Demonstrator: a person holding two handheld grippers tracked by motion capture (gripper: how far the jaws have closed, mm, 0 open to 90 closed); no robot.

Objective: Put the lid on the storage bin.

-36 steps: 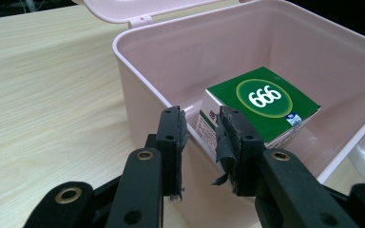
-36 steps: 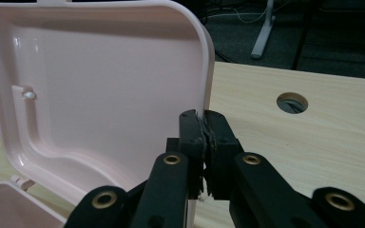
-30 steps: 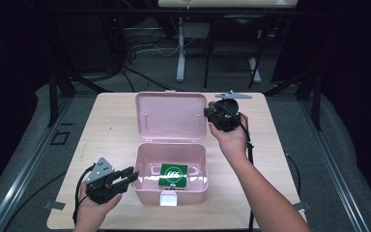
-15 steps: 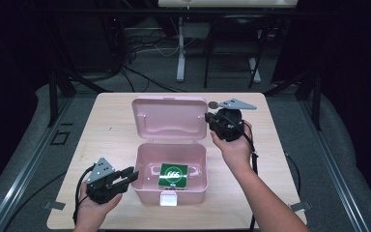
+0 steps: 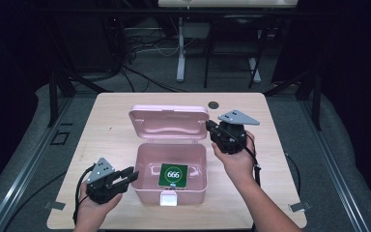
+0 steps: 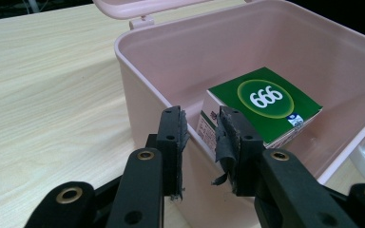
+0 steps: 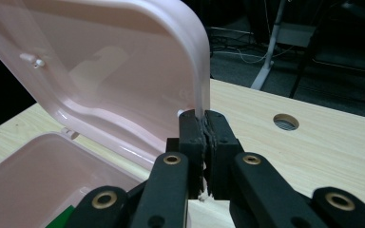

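A pink box (image 5: 141,166) stands open in the middle of the table, its lid (image 5: 168,123) raised behind it. A green packet (image 5: 173,175) marked 666 lies flat inside. My right gripper (image 5: 208,126) is at the lid's right edge. In the right gripper view the right gripper (image 7: 205,118) is shut, with the lid (image 7: 100,71) rim pinched at the fingertips. My left gripper (image 5: 129,175) sits at the box's front left. In the left gripper view the left gripper (image 6: 202,128) stands partly open, one jaw each side of the box (image 6: 138,76) wall without pressing it, close to the packet (image 6: 266,102).
The box's white latch (image 5: 168,199) is on its front wall. A round cable hole (image 5: 214,104) is in the wooden table (image 5: 111,130) behind the lid. Beyond the table's far edge the floor is dark, with cables and a white stand (image 5: 180,43).
My right gripper has come nearer and lower along the lid's right edge, and the lid now stands more upright than before. The left gripper has kept still.
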